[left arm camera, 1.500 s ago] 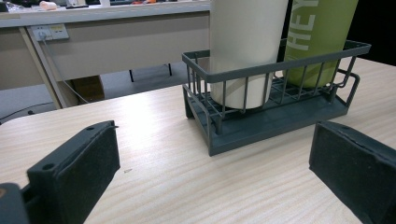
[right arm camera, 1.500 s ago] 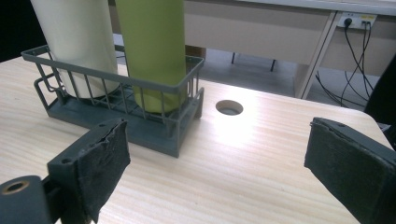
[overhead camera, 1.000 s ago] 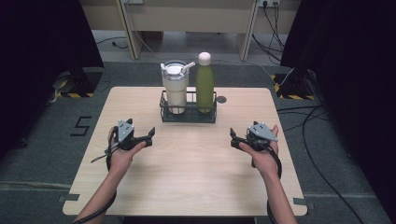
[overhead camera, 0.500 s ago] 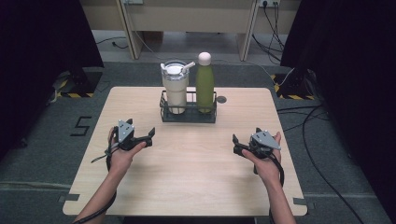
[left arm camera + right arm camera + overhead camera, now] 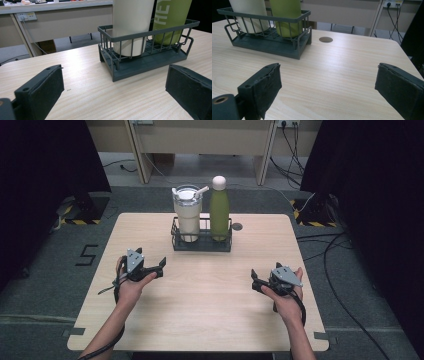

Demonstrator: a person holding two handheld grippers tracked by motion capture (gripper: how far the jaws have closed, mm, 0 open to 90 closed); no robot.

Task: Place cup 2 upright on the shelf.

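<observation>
Wooden table [image 5: 210, 285]: right gripper [image 5: 256, 281] has drawn nearer.

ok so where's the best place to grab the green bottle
Probably the upper body just under the cap of the green bottle, coming from the right with the right gripper. The rack walls fence its base and the tumbler blocks the left.

Bare forearms, no sleeves visible. Left black two-jaw handheld gripper [image 5: 161, 266] w/ grey three-cornered top plate, thin black cable trailing off its rear. Right black two-jaw handheld gripper [image 5: 254, 279]: same grey plate, black cable looped by wrist. Jaws = flat black blocks, worn dark pads; small holes on left-hand jaw in both gripper views.
</observation>
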